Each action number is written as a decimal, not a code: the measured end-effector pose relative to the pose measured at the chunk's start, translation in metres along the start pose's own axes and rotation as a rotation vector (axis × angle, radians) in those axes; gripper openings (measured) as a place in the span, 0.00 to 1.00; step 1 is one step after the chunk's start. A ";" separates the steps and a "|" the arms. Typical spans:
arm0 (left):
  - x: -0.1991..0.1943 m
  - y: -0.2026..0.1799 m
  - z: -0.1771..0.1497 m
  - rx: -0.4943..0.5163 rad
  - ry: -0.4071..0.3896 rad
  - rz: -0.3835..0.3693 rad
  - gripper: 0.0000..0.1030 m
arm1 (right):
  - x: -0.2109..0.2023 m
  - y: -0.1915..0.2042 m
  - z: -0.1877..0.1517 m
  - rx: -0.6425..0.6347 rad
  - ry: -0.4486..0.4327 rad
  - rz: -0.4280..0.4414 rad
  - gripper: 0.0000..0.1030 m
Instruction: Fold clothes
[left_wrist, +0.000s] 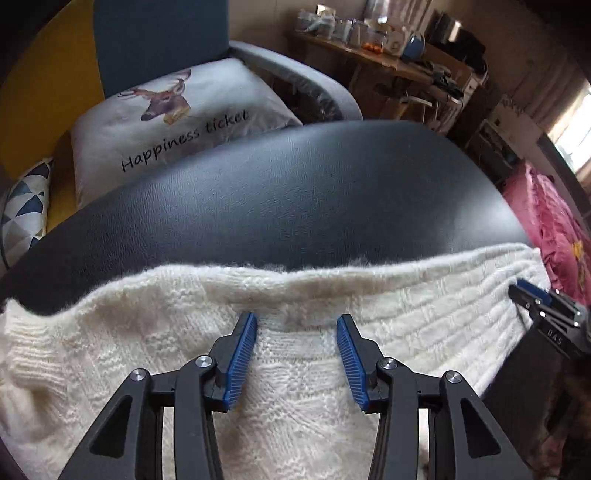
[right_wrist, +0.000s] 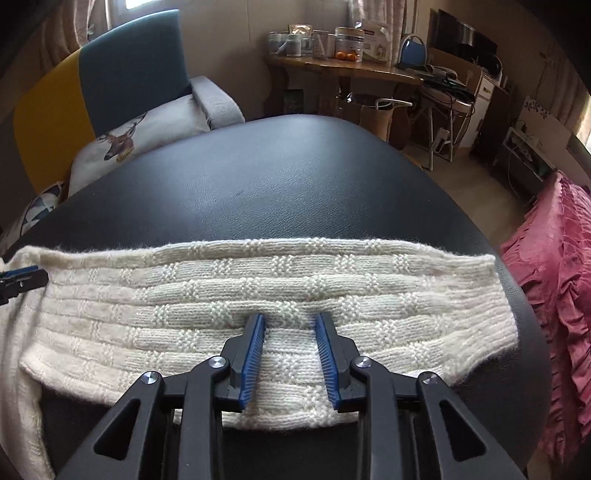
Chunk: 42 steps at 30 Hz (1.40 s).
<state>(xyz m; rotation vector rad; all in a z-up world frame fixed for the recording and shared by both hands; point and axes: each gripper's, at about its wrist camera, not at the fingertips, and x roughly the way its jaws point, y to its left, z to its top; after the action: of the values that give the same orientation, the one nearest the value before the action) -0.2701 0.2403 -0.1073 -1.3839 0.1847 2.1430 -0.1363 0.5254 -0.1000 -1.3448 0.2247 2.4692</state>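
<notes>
Black linkage arms and ribbed blue pads sit closest to view, and on the left side the left hand-held gripper (left_wrist: 297, 352) hangs over the cream sweater (left_wrist: 280, 369) with its jaws spread fairly wide and nothing pinched between them. Its pads straddle a raised seam, probably lined up for a grab there. That sweater is a fuzzy, chunky knit, bunched and rumpled at its left end, lying across the near edge of the dark tabletop (left_wrist: 295, 192), whose leather-like surface is smooth and rounded. Further right the knit flattens into a long band of ribs and basket-weave blocks, seemingly already folded over once. Over it the right hand-held gripper (right_wrist: 290, 350) is held narrower, also empty. Beyond the right edge hangs a ruffled pink cloth (right_wrist: 554, 314).
</notes>
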 end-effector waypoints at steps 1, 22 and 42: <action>0.002 0.001 0.002 -0.017 -0.008 -0.002 0.52 | 0.000 0.001 -0.001 -0.009 -0.013 -0.007 0.28; -0.139 0.182 -0.142 -0.352 -0.195 0.212 0.63 | -0.070 0.180 0.005 -0.255 -0.067 0.428 0.37; -0.060 0.214 -0.021 -0.382 -0.044 -0.318 0.71 | -0.023 0.329 -0.027 -0.510 0.022 0.495 0.38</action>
<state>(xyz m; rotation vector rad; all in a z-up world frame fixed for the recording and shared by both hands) -0.3497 0.0313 -0.1050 -1.4533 -0.4553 1.9995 -0.2185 0.2046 -0.1001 -1.6753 -0.0935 3.0704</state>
